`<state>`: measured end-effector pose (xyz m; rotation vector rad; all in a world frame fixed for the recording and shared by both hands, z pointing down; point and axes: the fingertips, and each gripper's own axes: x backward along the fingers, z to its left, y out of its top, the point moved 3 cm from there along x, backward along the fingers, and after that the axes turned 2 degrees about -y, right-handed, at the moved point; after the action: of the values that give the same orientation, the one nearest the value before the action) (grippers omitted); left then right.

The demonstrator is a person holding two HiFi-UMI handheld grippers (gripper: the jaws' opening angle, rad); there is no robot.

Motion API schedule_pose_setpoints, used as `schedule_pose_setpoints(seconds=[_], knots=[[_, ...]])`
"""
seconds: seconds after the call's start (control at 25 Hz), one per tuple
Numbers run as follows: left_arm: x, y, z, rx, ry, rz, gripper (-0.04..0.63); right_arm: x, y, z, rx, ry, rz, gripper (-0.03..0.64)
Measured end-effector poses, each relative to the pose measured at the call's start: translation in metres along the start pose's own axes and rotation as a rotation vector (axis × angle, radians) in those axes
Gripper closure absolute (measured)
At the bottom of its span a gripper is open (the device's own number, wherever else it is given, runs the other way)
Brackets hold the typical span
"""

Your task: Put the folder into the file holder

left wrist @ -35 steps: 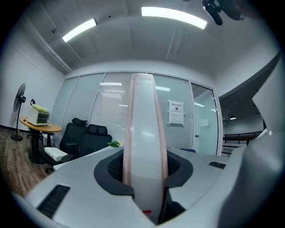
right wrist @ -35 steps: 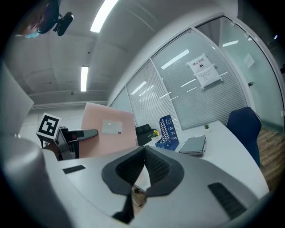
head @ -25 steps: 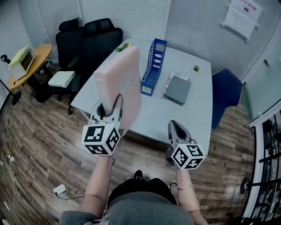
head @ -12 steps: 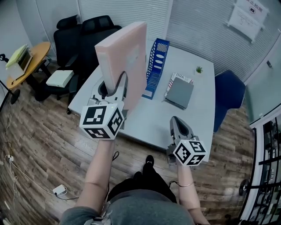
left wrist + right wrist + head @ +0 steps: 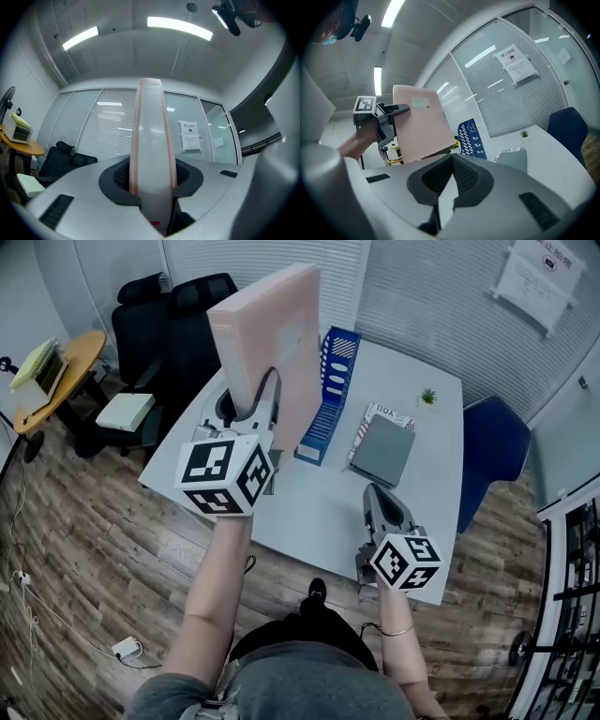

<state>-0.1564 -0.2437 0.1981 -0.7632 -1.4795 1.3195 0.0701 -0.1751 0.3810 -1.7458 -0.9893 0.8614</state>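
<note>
Table (image 5: 427, 512): white, and it bears every task item.

Folder (image 5: 272, 334): pink and thick. It is held upright in the air above the table's left end, near the file holder (image 5: 325, 390) but clear of it, so insertion is not yet done.

File holder: blue and perforated. It stands on the table just right of the folder in the head view, with its opening facing up.

Left gripper (image 5: 151, 187): the jaws stand partly open and are clamped on the folder's narrow lower edge, with a pad pressing each cover.

Right gripper (image 5: 445, 187): the jaws are closed together with nothing between them. It hangs over the near table edge, well apart from the folder.

Recommended procedure for the step in hand:
1. Keep the clamp firm. The folder is tall above the grip and is likely to tip.
2. Turn the folder's narrow edge parallel to the holder's long axis.
3. Centre it over the opening, then lower it straight down.
4. If the holder slides, brace it with the right gripper.
5. Release only once the folder rests on the holder's floor.

Markings:
- Wall notice (image 5: 516, 65): the print is too small to read.
- Book beneath the grey pad (image 5: 382, 448): its cover lettering appears to begin "YOU", and the rest is covered.
- Folder face label (image 5: 421, 103): no legible text.
</note>
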Motion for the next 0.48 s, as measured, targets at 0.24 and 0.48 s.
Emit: schedule_pose_setpoints(seconds=[0.24, 0.48], knots=[[-0.038, -0.011, 0.002, -0.005, 0.015, 0.006, 0.446, -0.018, 0.002, -0.017, -0.012, 0.005, 0.018, 0.615], [-0.073, -0.025, 0.0, -0.013, 0.028, 0.014, 0.446, -0.028, 0.004, -0.038, -0.028, -0.009, 0.03, 0.615]])
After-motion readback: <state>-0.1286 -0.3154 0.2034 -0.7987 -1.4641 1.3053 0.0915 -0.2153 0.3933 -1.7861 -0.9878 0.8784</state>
